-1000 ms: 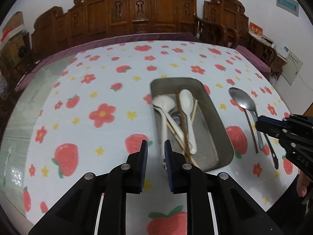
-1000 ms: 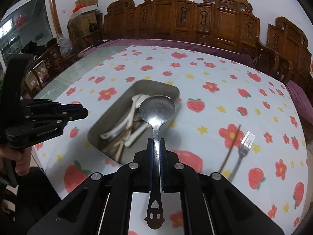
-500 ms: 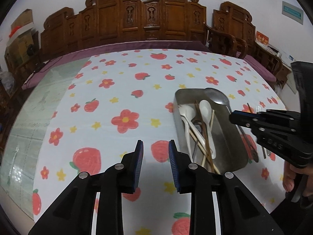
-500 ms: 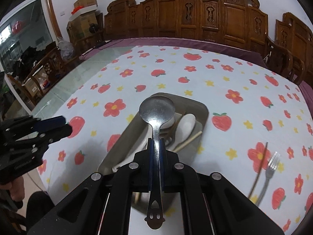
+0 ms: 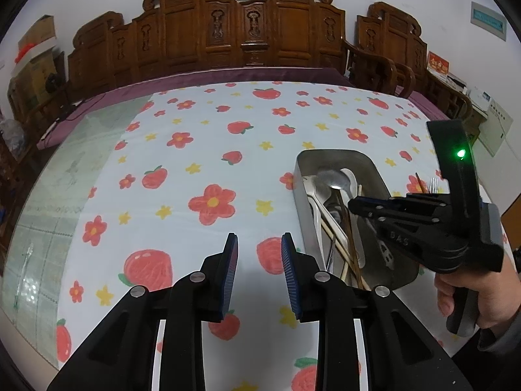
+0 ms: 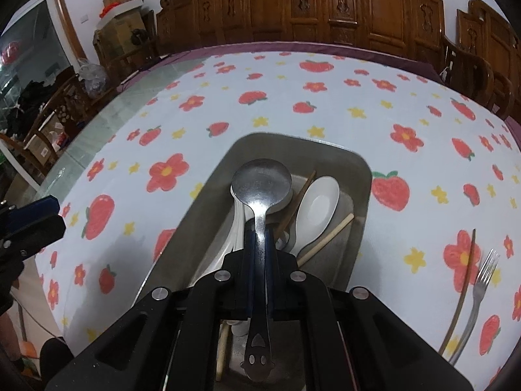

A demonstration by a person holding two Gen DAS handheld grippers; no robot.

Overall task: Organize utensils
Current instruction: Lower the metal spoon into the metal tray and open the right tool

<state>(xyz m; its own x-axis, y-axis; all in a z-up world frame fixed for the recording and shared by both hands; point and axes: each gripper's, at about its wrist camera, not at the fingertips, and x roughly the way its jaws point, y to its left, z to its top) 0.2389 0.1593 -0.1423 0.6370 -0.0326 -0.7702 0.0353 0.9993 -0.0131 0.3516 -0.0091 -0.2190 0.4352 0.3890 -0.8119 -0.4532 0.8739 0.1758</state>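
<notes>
Right gripper (image 6: 259,244) lower over tray (image 6: 361,176) — metal spoon (image 6: 262,184) clamped, left fingers (image 5: 289,257) wider

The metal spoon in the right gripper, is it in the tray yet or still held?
Held: the right gripper's fingers clamp the metal spoon's handle, its bowl over the tray.

Right tool (image 6: 259,244) clamped on a spoon handle; left tool (image 5: 259,254) parted, empty.

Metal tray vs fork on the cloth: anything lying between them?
Right wrist view: between the metal tray and the fork lies one dark chopstick, close beside the fork; the remaining stretch is bare tablecloth.
</notes>
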